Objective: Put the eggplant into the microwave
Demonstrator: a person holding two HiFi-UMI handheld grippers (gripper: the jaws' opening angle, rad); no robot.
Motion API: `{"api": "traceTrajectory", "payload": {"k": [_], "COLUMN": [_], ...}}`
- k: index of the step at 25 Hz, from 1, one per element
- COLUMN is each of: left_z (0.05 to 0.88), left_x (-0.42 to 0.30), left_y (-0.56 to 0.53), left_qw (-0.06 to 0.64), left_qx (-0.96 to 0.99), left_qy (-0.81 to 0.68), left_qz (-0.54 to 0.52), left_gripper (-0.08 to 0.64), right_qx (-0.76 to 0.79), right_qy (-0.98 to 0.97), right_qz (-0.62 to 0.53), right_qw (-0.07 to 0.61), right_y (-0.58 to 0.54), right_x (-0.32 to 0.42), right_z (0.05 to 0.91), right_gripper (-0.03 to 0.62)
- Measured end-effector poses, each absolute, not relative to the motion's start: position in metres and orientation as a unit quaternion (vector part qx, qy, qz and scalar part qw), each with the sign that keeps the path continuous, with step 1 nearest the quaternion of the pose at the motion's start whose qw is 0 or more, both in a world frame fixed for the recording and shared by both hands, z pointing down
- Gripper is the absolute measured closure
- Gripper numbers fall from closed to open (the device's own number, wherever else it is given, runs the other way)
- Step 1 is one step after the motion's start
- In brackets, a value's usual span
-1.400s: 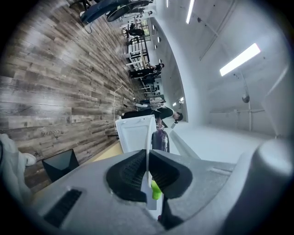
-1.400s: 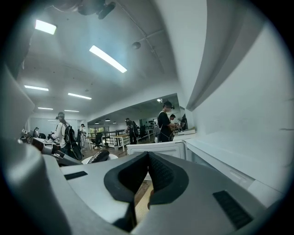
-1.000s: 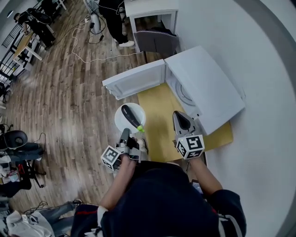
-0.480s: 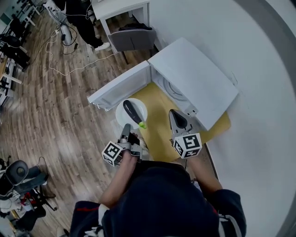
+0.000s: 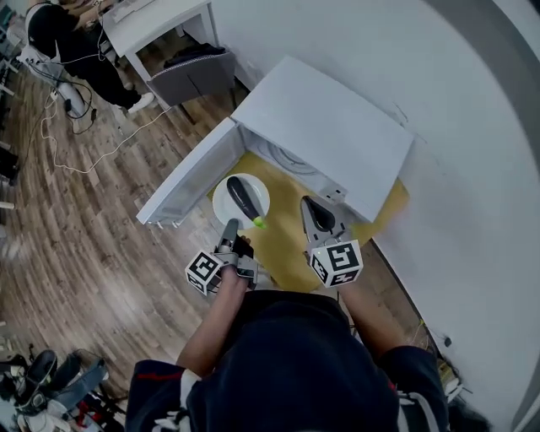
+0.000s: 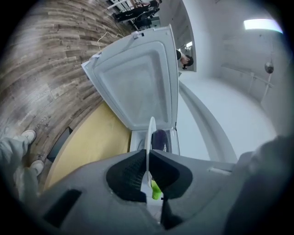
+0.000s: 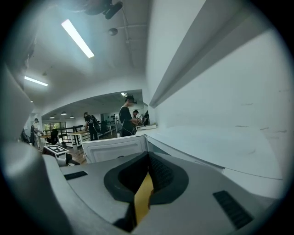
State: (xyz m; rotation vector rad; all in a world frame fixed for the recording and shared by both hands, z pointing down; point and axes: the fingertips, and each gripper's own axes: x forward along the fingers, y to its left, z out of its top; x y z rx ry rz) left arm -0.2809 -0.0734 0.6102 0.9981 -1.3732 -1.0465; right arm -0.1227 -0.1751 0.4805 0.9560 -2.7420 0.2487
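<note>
left gripper (image 5: pixel 230 228): its jaws are clamping shut on the near rim of a white plate, with the thin edge pinched between them.
right gripper (image 5: pixel 311 207): it is hovering over the bench with its jaws pressed together and nothing between them.
bench (image 5: pixel 283 253): its yellow top is showing beneath both grippers and is carrying the microwave.
plate (image 5: pixel 221 207): it is being held in the air by the left jaws alone, just in front of the microwave's opening.
eggplant (image 5: pixel 240 196): the dark eggplant is lying across the plate with its green stem end pointing back toward the left gripper; it is sitting outside the microwave.
microwave (image 5: pixel 325 126): the white box is standing on the far part of the bench, close to the white wall.
door (image 5: pixel 187 181): it is standing wide open, swung out to the left beside the plate.
floor (image 5: pixel 76 228): wood planks are spreading out to the left, with a white cable lying on them.
far corner: a person (image 5: pixel 72 42) in dark clothes is sitting by a white desk (image 5: pixel 160 21).
</note>
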Motion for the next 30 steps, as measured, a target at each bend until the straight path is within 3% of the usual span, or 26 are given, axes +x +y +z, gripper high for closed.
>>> {"api": "traceTrajectory", "payload": {"k": [10, 30], "left_z": [0.638, 0.671], "left_x": [-0.273, -0.244], "left_y": [-0.109, -0.177], "left_qw": [0.592, 0.609], "left_qx": [0.459, 0.506], "left_qy": [-0.538, -0.511], "left_qz": [-0.387, -0.334], "left_gripper": [0.537, 0.537], "right_qx": [0.397, 0.419], "right_qy": [-0.904, -0.889], "right_qz": [0.092, 0.112], "right_qw": [0.131, 0.146], "right_y": [-0.173, -0.187], "right_x": [-0.101, -0.074], "right_z": [0.493, 0.516], "right_gripper": [0.580, 0.580]}}
